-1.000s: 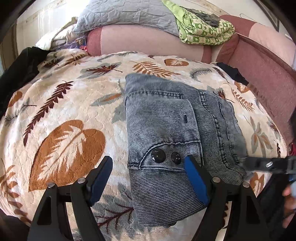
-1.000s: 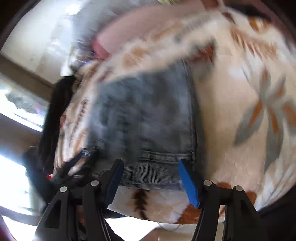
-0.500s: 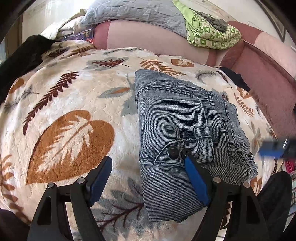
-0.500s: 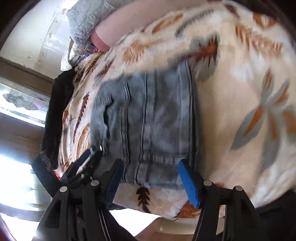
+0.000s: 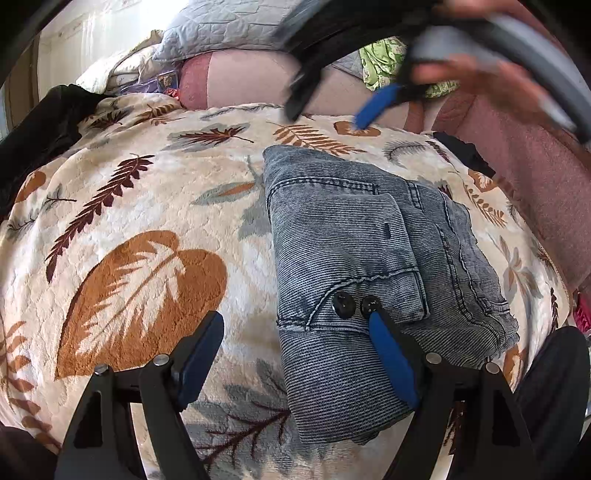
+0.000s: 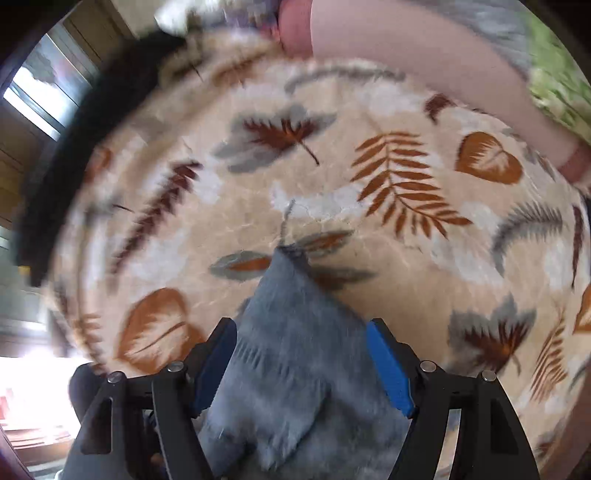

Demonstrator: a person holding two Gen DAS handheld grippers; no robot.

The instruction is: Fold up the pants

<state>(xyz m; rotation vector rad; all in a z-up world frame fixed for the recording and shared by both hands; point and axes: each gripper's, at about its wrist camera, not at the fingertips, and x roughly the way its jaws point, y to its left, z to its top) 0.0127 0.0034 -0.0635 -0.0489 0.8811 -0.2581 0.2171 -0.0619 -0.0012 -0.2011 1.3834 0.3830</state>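
Pants [image 5: 373, 280] — grey-blue denim, folded into a compact bundle, lying flat on the leaf-print blanket [image 5: 140, 229] that covers the bed, right of centre in the left wrist view. Two dark buttons [image 5: 356, 305] show on the near fold, side by side. A pocket flap lies doubled over the top layer.

Left claw [image 5: 295, 354] low over the near edge of the bundle, fingers spread wide and gripping nothing; its right blue pad [image 5: 391, 365] overlaps the denim just below the buttons, its left pad over bare blanket.

Right claw [image 5: 325, 107] blurred at the top of the left view, above the far edge of the blanket, a hand [image 5: 480, 81] behind it. In its own view the right claw [image 6: 301, 363] looks down steeply — its jaws are opening, a corner of the denim seen between the pads but not pinched.

Beyond the blanket: pink bolster [image 5: 251, 79], grey quilt [image 5: 229, 29], green patterned cloth [image 5: 384, 62], dark fabric [image 5: 33, 125] at the left edge.
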